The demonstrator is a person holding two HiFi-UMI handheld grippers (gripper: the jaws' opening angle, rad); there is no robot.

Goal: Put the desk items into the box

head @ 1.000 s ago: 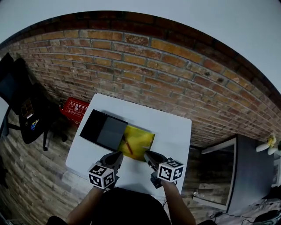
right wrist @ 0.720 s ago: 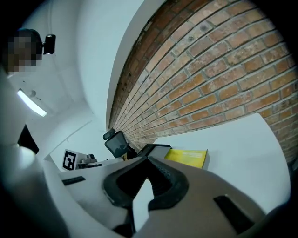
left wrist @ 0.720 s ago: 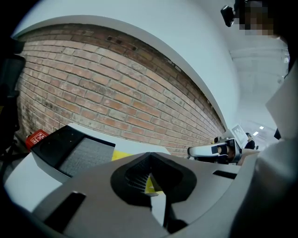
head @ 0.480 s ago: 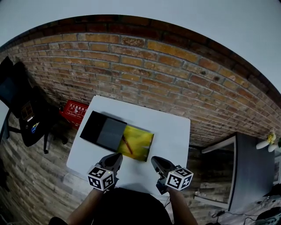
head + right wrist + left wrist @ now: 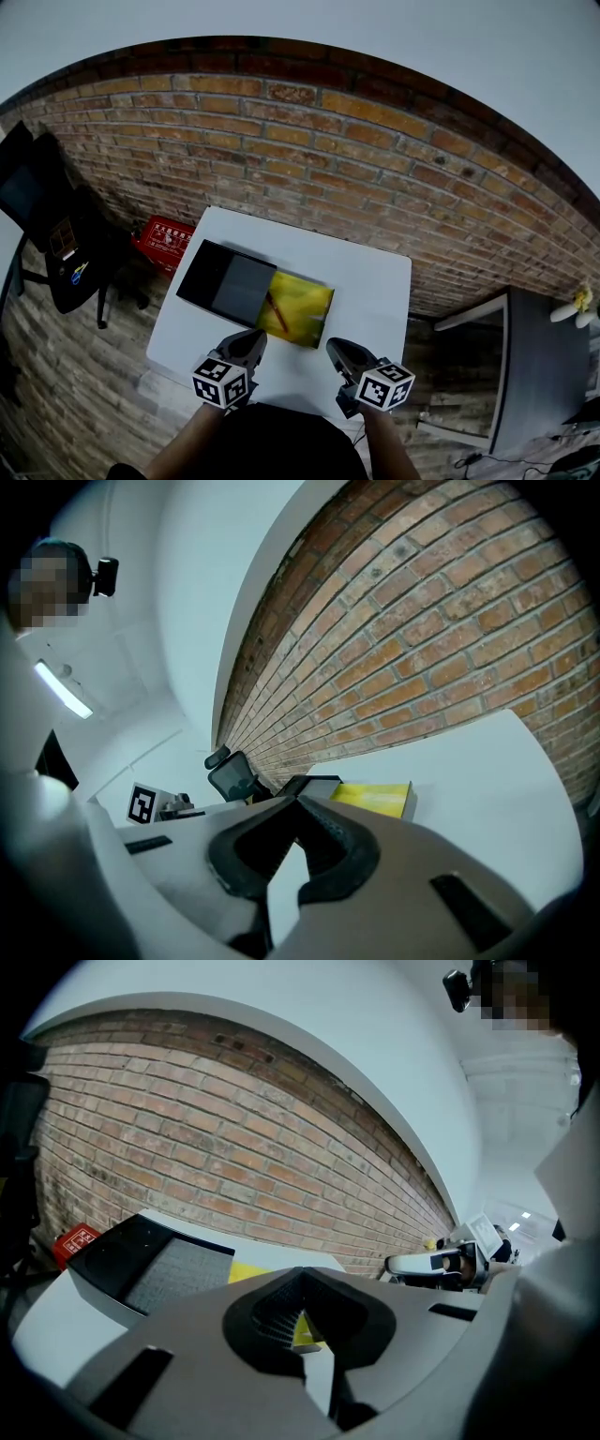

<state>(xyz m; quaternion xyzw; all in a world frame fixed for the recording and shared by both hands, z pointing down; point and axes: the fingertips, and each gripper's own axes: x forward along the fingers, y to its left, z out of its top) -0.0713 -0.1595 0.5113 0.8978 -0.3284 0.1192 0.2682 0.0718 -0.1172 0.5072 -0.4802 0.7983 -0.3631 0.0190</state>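
**Head view:** A white table [image 5: 375, 281] against a brick wall carries the box [image 5: 302, 314], its yellow tray near the middle of the tabletop and its black lid [image 5: 225, 279] touching the tray on the side toward the left edge. A slim red pen [image 5: 273, 309] lies inside the tray. The left gripper [image 5: 253, 337] and right gripper [image 5: 336, 348] hang over the near edge, both clear of the box. A second ago the right gripper's tip reached the tray's near rim; it has since drawn back toward the person, while the left has scarcely moved. No item shows loose on the tabletop.

**Left gripper view:** The jaws meet at their tips with nothing held; the yellow tray [image 5: 246, 1272] shows beyond them, the lid [image 5: 141, 1258] to its left.

**Right gripper view:** The jaws are pressed together and empty, the tray [image 5: 375, 799] well ahead.

The pen looks light, stiff and apt to roll, best pinched across mid-barrel. The lid looks like rigid card, likely best lifted by its free edge.
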